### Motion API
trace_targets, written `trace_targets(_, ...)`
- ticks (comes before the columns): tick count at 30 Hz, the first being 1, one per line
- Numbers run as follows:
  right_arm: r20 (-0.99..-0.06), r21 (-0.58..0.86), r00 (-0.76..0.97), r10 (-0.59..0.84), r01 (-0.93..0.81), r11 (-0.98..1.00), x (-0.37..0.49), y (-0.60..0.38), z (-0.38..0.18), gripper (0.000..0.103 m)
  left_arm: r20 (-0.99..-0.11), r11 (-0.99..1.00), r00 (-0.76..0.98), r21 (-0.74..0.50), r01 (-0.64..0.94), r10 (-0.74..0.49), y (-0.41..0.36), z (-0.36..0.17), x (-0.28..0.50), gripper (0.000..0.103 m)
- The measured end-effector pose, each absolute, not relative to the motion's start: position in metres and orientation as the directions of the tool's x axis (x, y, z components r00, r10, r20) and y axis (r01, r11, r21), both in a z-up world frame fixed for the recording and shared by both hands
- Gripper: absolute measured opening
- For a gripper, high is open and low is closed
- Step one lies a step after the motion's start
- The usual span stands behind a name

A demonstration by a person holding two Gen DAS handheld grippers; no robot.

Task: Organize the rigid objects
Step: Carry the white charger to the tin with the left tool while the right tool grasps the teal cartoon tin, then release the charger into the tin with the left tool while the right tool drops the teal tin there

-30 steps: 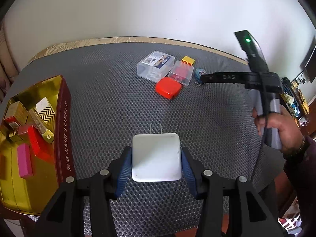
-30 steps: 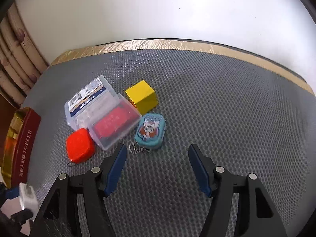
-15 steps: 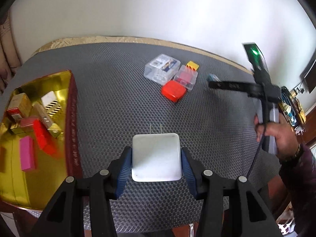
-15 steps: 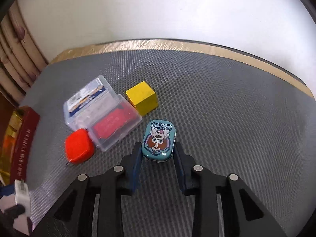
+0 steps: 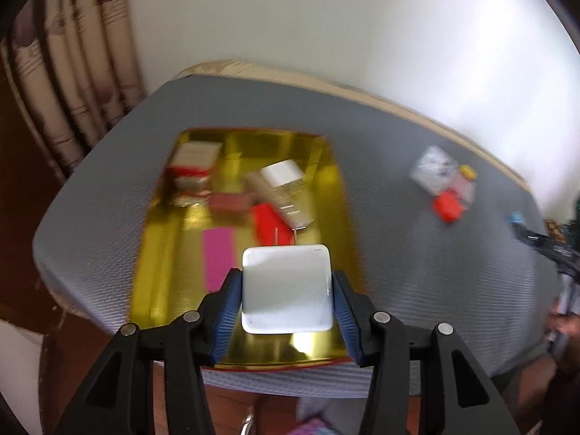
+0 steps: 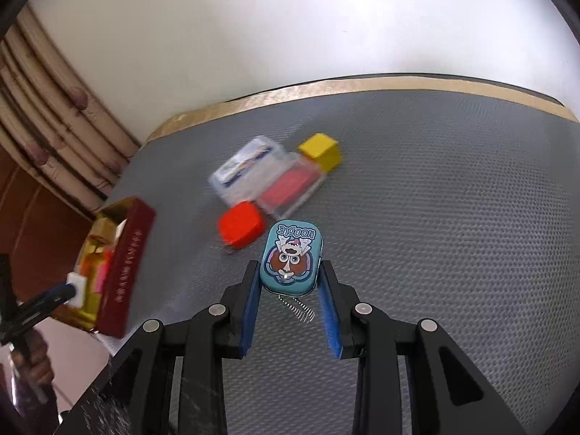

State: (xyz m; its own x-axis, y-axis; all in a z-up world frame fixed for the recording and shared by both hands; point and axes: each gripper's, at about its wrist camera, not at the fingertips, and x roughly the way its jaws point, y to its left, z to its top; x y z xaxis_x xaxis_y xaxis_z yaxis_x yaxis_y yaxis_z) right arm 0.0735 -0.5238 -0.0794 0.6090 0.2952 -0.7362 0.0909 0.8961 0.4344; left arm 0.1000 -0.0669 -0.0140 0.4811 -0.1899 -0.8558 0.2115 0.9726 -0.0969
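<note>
The white square plastic charger, clamped across its flat sides by the left gripper at lower centre over the gold-lined red tin tray, is judged light, stiff and slick. The teal cartoon-printed metal tin is pinched by the right gripper at centre frame, chain dangling. A grey honeycomb-textured mat is seen beneath, with a white wall behind and curtains at upper left.

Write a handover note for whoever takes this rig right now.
Left gripper: shut on the white charger, held over the gold box.
Right gripper: shut on the teal tin, over the grey mat.
Done: several small items already lie in the box.
Left: drop in the charger and the tin, then the red case, two clear boxes and the yellow cube on the mat.
</note>
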Motion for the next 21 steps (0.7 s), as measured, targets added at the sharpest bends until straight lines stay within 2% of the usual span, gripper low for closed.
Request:
trace_targets(16, -0.659, 0.508, 0.560, 0.502, -0.161, 0.846, 0.110, -0.390, -0.022, 0.030, -0.886, 0.966, 0.413, -0.122, 0.228, -0.209, -0.071, -0.055, 0.107, 0.051)
trace_targets(19, -0.654, 0.517, 0.534, 0.535, -0.201, 0.832, 0.130, -0.359, -0.015, 0.030, -0.900, 0.978, 0.403, -0.096, 0.184, -0.164, -0.068, -0.051, 0.105, 0.051)
trace_targets(21, -0.653, 0.532, 0.501, 0.568, -0.229, 0.815, 0.149, -0.332, -0.013, 0.030, -0.871, 0.986, 0.472, -0.070, 0.153, -0.136, -0.060, -0.036, 0.095, 0.051)
